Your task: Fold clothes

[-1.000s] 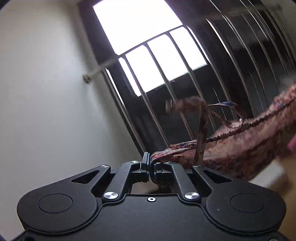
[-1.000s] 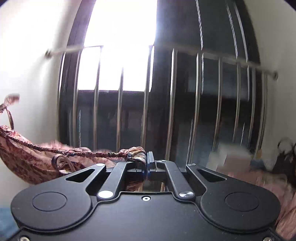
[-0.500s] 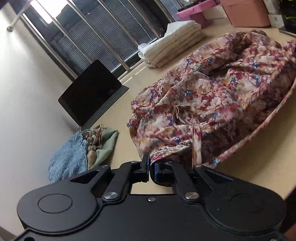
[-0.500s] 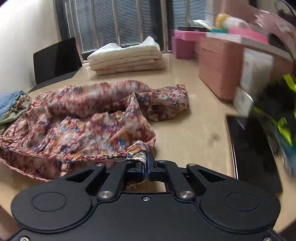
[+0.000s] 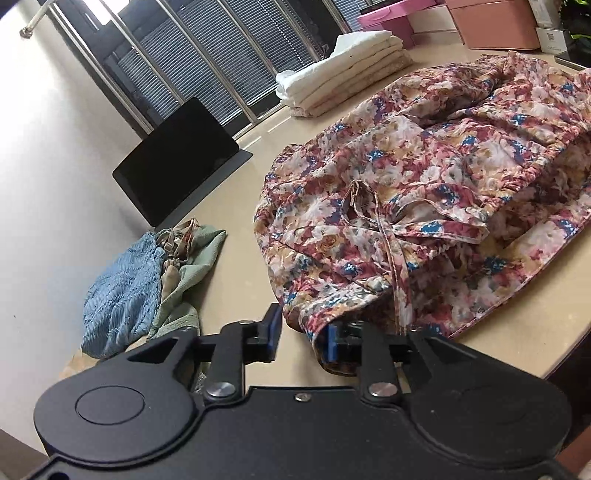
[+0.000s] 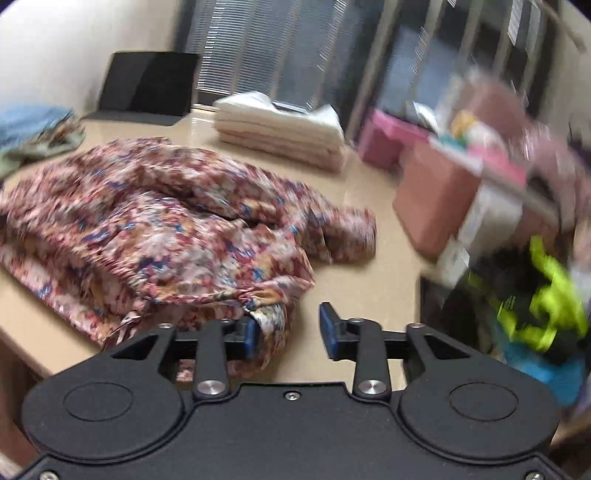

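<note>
Floral dress point(image 5: 424, 192) heaped on beige tabletop point(image 5: 236, 273); left tool point(image 5: 301, 332) and right tool point(image 6: 288, 328) both released, jaws apart, dress hem at each.

A home room: beige table point(image 5: 236, 295) with folded towels point(image 5: 347, 70), laptop point(image 5: 173, 162), barred window point(image 5: 207, 55).

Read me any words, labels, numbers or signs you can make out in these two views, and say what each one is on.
No text can be read in either view.
White box behind the floral garment: a small printed code label, too small to read.
Boxes in the right wrist view: motion-blurred, nothing legible.
</note>
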